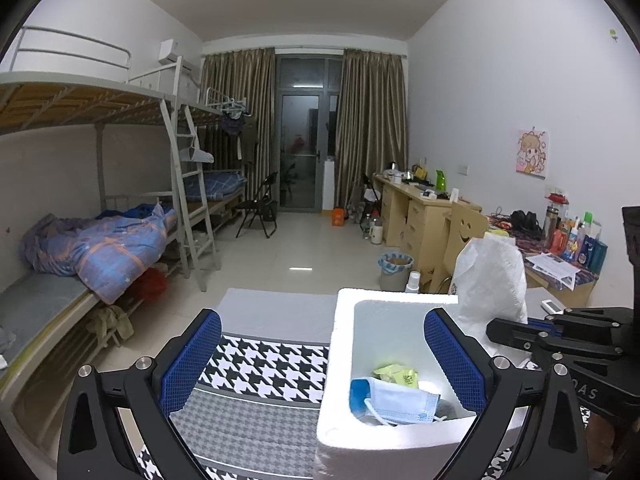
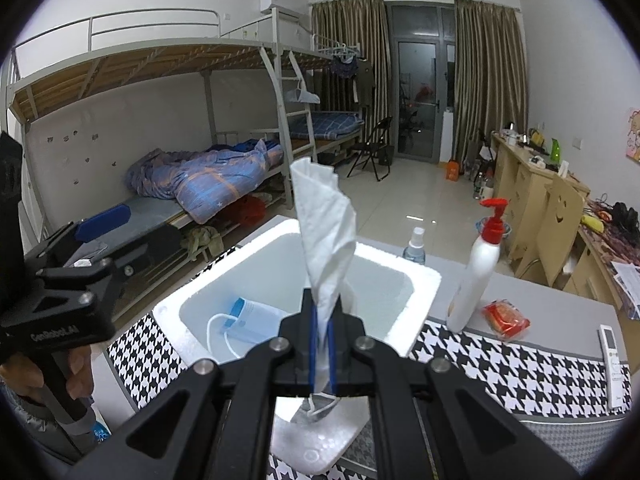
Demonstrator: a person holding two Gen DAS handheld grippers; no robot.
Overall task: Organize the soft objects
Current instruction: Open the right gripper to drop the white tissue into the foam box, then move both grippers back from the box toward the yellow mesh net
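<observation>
One foam box [image 2: 420, 280], two face masks [image 1: 400, 400], one tissue [image 2: 328, 232], two bottles [image 2: 476, 280].

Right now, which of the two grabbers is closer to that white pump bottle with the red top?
The right one. The right gripper, shut on a white tissue, sits over the foam box, with the pump bottle just beyond the box's right side. The left gripper is open on the box's opposite side.

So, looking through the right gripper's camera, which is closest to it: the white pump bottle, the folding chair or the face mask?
From the right gripper:
1. Face mask, in the foam box, just left.
2. White pump bottle, on the table, right.
3. Folding chair, far across the floor.
</observation>
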